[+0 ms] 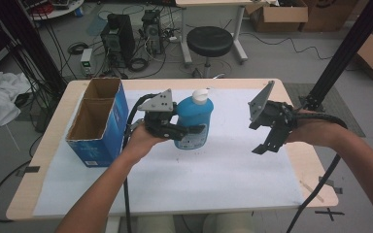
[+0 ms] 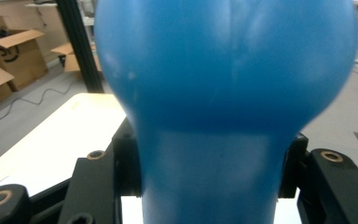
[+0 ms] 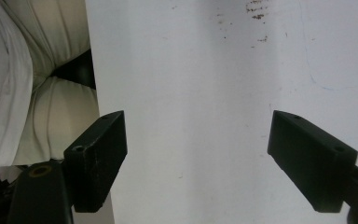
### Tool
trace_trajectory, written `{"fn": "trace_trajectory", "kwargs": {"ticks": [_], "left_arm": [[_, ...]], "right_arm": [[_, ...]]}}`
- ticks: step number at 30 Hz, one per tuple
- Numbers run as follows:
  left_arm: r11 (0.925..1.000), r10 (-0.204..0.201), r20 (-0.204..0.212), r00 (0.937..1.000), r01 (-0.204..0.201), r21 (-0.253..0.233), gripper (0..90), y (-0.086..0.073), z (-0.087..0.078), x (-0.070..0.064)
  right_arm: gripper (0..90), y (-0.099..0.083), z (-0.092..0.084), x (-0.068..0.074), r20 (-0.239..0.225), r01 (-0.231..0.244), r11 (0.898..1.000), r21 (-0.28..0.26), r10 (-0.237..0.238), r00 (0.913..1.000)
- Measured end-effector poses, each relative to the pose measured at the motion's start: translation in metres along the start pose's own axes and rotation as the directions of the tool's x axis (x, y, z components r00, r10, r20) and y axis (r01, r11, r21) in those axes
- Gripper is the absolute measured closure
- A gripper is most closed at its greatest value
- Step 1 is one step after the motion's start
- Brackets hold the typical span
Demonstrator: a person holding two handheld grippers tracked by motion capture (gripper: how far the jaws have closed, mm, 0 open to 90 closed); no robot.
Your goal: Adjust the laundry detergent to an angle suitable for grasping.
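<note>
The person's left forearm comes in from the bottom of the high view and angles up toward the middle of the table (image 1: 291, 160), the hand wrapped around the left gripper (image 1: 187, 130), whose grey plate tilts up on top. Its 2 jaws point to the right and are clamped on the lower body of a blue bottle (image 1: 193, 121) with a white cap (image 1: 200, 95). The bottle is upright or nearly so, and whether its base touches the white sheet (image 1: 175, 179) covering the tabletop cannot be told. In the left gripper view the blue bottle (image 2: 223, 93) sits pressed between the 2 black jaws, 1 on each side of its narrower part.

The right forearm enters from the right edge, and the right gripper (image 1: 267, 141) hangs above the sheet with its jaws pointing down and toward the person, well apart from the bottle. In the right gripper view its 2 jaws stand wide apart with nothing between them, over the white sheet (image 3: 191, 70) at the table's near edge.

A blue cardboard box (image 1: 99, 121), open at the top and with 2 compartments, stands at the table's left end, just beside the left gripper.
</note>
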State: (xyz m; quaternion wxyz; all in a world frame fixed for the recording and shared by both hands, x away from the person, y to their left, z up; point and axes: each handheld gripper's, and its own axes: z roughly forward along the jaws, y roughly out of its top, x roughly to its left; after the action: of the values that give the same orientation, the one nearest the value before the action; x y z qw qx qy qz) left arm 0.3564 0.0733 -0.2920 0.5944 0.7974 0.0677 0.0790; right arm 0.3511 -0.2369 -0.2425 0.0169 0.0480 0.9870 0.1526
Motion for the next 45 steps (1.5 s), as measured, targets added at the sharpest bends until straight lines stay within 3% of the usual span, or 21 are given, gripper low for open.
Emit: {"fn": "trace_trajectory", "kwargs": {"ticks": [8,15,25,33,41,45], "left_arm": [[0.9998,0.0,0.042,0.9991,0.0,0.018,44.1,-0.012,0.0,0.002],[0.9999,-0.004,0.074,0.9973,0.005,-0.01,44.5,-0.032,-0.001,0.002],[0.9996,-0.018,0.161,0.9867,0.021,-0.02,44.5,-0.055,0.006,0.0],[0.9996,-0.025,0.172,0.9847,0.027,-0.006,44.5,-0.066,0.012,-0.002],[0.9998,-0.019,0.216,0.9761,0.018,0.003,44.6,-0.077,0.018,-0.005],[0.9996,-0.022,0.211,0.9772,0.019,0.019,44.6,-0.081,0.02,-0.006]], "right_arm": [[19.5,0.001,0.004,0.0,-0.005,-0.003,1.0,0.004,0.003,1.0],[19.5,0.003,0.005,0.001,-0.006,-0.006,1.0,0.005,0.006,1.0],[19.6,0.006,0.006,0.002,-0.003,-0.014,1.0,0.012,0.014,0.9999],[19.5,0.005,0.006,0.006,-0.002,-0.023,1.0,0.014,0.023,0.9997],[19.5,0.004,0.007,0.009,-0.003,-0.033,0.999,0.019,0.033,0.9994],[19.5,0.003,0.007,0.009,-0.003,-0.038,0.999,0.019,0.038,0.9993]]}}
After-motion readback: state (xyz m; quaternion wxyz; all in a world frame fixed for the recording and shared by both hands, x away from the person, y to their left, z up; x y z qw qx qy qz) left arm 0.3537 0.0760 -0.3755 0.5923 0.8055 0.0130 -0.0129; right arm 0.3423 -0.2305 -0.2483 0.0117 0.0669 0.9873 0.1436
